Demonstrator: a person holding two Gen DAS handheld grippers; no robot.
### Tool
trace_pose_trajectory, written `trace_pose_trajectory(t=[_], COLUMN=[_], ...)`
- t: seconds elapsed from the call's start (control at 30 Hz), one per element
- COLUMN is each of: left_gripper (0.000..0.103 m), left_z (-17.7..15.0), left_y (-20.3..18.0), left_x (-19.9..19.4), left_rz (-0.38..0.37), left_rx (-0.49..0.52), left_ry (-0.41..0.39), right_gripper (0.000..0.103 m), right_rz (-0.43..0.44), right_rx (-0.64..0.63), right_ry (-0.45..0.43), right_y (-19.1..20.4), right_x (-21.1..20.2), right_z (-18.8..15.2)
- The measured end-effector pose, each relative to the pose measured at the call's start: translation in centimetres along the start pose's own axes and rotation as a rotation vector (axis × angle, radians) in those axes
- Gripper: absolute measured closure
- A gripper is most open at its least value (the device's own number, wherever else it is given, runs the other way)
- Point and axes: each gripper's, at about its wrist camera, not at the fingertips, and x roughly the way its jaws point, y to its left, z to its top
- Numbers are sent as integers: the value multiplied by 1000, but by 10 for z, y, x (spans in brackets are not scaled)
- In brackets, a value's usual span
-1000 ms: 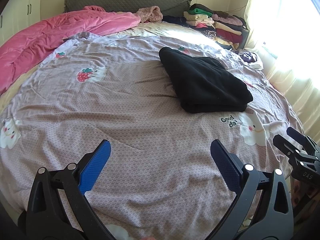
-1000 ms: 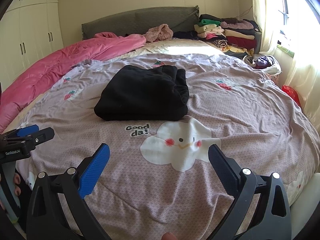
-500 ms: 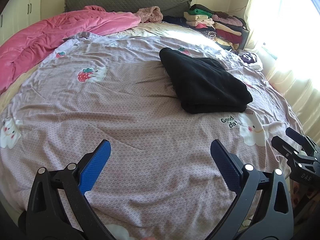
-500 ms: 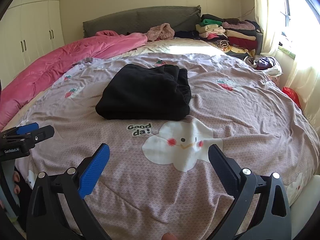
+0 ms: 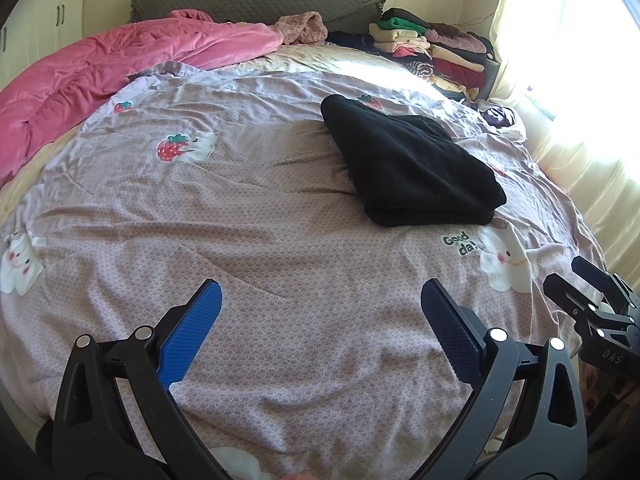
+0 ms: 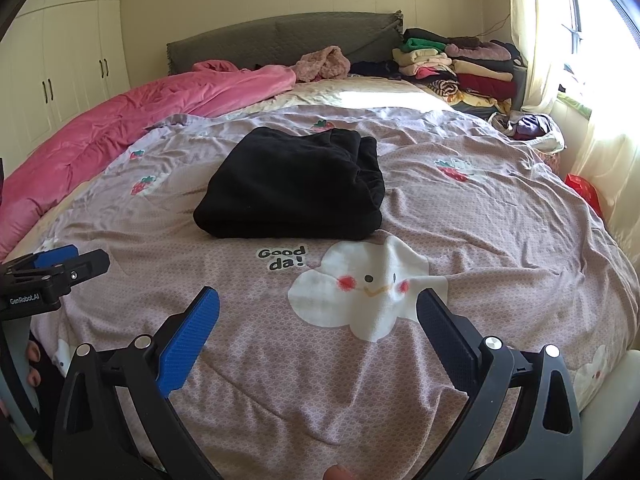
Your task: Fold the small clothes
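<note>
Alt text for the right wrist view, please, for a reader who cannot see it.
A folded black garment lies on a lilac bedspread, beyond the open, empty right gripper. The left gripper shows at the left edge; a pink quilt and a clothes stack lie farther back.

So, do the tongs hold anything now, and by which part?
Nothing is held. Left tongs and right tongs are open, apart from the folded black garment.
</note>
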Motion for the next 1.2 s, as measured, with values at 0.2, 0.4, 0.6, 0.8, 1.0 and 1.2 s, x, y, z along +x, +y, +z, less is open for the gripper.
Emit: trace_pose_trajectory(t=[0.2,0.4,0.6,0.8,1.0,1.2], left_gripper=[9,9,9,9,9,9], left_z=[-1,-3,-6,-9,8,34], left_y=[0,0,1,15,78,235], left_x=[0,1,9,8,-5,-9], left_rz=[-1,15,48,28,53,328], left_rx=[1,9,9,-33,-150,-323], left_ry=[5,18,60,88,44,23], right_gripper=[5,5,5,5,5,5], right_rz=[-4,-12,-43,-166,-454,-848], right_rx=[3,6,14,105,341,637], right_ry=[4,7,10,6,15,58], right_y=[0,-1,-5,-47,-165,-319], right_x=[0,-1,-5,-22,-59,-107], right_z=[0,-1,-1,-9,-51,-118])
